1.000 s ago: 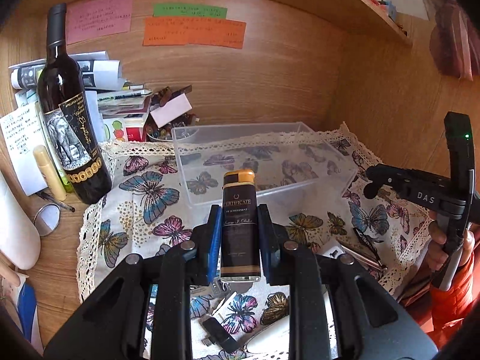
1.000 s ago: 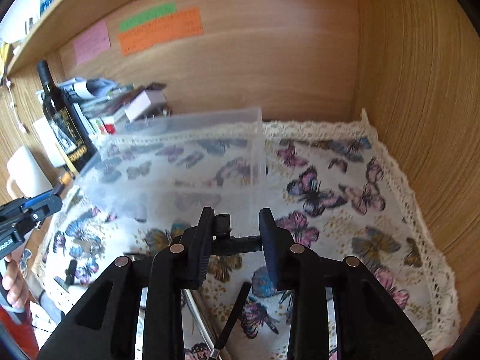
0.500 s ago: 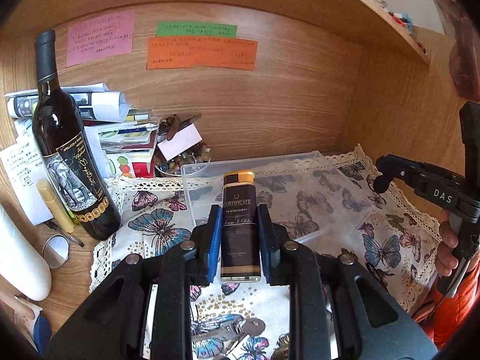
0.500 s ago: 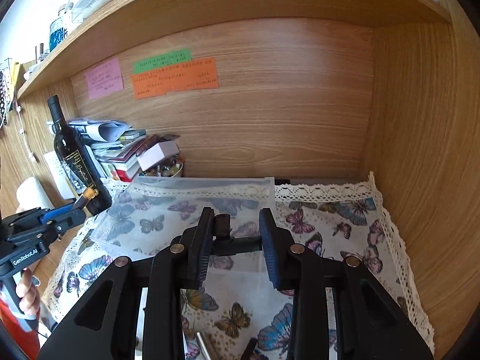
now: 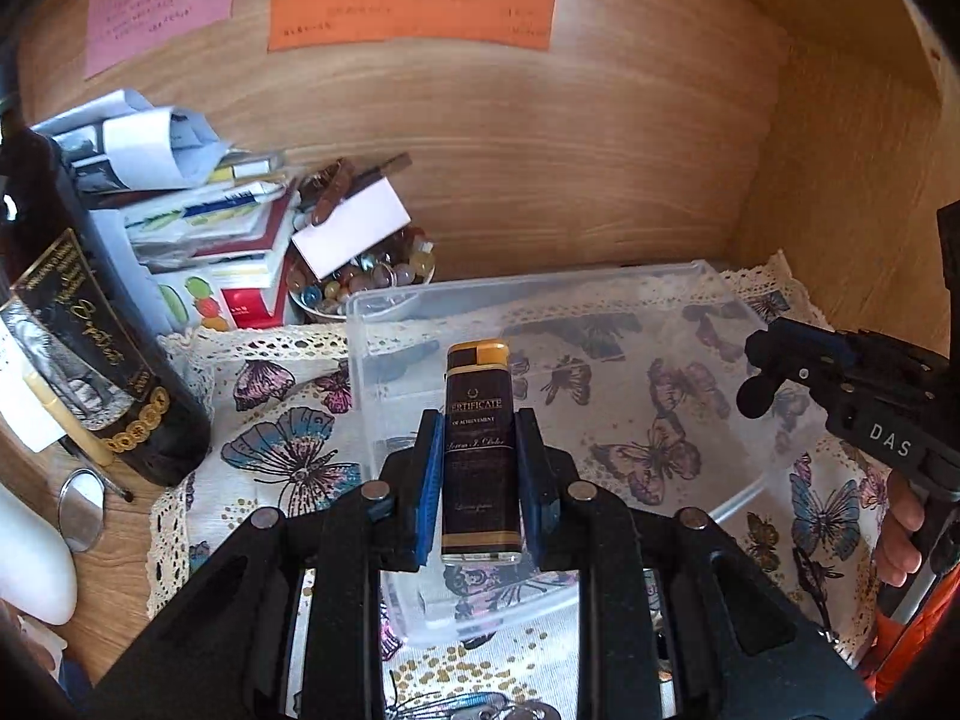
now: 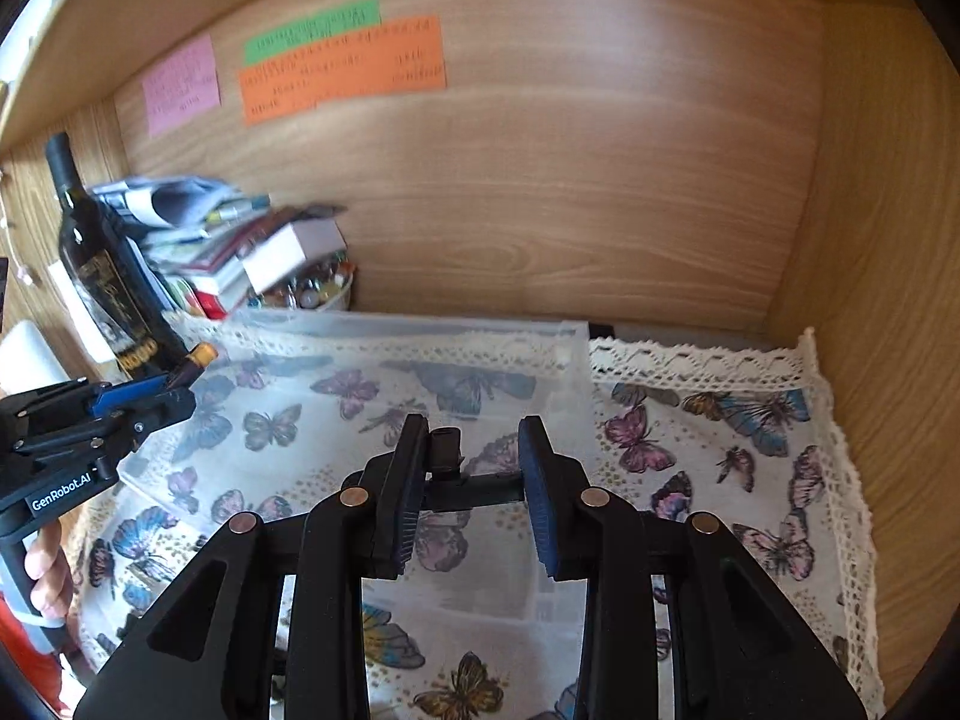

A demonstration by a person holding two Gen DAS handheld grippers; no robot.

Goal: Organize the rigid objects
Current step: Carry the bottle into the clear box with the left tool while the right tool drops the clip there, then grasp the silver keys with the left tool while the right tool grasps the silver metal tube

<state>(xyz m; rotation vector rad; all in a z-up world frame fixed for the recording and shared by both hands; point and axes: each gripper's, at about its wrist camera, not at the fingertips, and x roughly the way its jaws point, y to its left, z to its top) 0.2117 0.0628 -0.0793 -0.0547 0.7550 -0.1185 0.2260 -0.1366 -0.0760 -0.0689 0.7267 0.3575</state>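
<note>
My left gripper (image 5: 479,468) is shut on a dark brown lighter (image 5: 478,450) with a gold cap, held upright over the near left part of a clear plastic box (image 5: 708,276). The box sits on a butterfly cloth (image 5: 282,444) and looks empty. My right gripper (image 6: 471,480) is shut on a thin black T-shaped tool (image 6: 447,456), held above the right part of the box (image 6: 576,336). The left gripper and the lighter's gold cap (image 6: 201,354) show at the left of the right wrist view. The right gripper (image 5: 774,372) shows at the right of the left wrist view.
A wine bottle (image 5: 78,324) stands at the left, beside stacked papers and books (image 5: 198,228) and a bowl of marbles (image 5: 360,282). A small round mirror (image 5: 81,510) lies on the wood. Wooden walls close the back and right. Sticky notes (image 5: 408,6) hang on the back wall.
Both grippers have moved forward and closer to the box. The left one now holds the lighter over the box's near left part. Both grips are unchanged.
</note>
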